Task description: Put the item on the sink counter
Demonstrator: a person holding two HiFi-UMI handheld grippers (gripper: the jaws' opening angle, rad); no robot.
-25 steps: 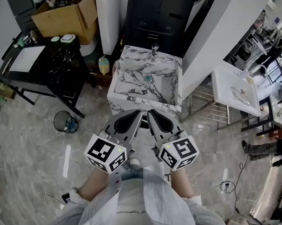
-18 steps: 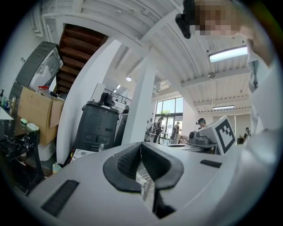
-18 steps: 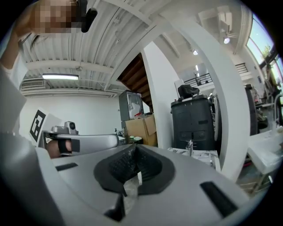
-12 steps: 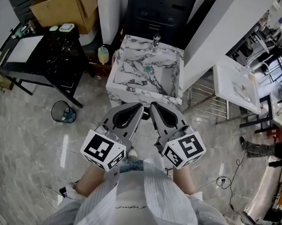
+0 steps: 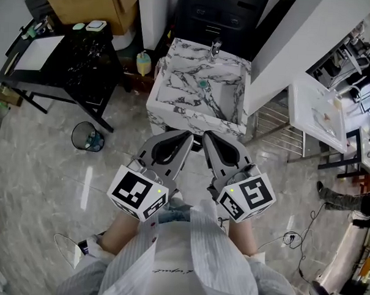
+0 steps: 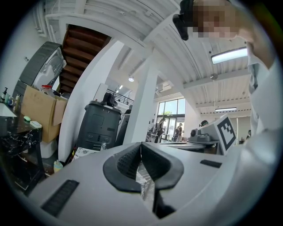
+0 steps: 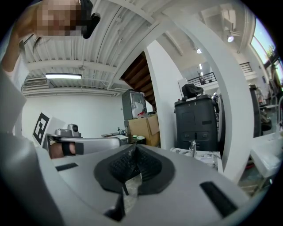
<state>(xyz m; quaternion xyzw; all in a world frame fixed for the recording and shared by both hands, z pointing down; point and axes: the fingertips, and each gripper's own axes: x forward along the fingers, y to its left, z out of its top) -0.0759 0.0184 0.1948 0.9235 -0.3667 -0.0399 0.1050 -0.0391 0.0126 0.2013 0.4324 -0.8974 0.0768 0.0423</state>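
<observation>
A glossy tiled floor (image 5: 43, 162) lies under the person, who holds left claw (image 5: 187, 136) and right claw (image 5: 206, 137) side by side, both pinched shut on nothing. Straight ahead of the tips stands the marbled sink bench (image 5: 174, 117), equally near either hand. Which item is meant I cannot tell: a teal thing (image 5: 203, 84) lies in the basin, and a yellow bottle (image 5: 143, 62) stands just left of the sink.
</observation>
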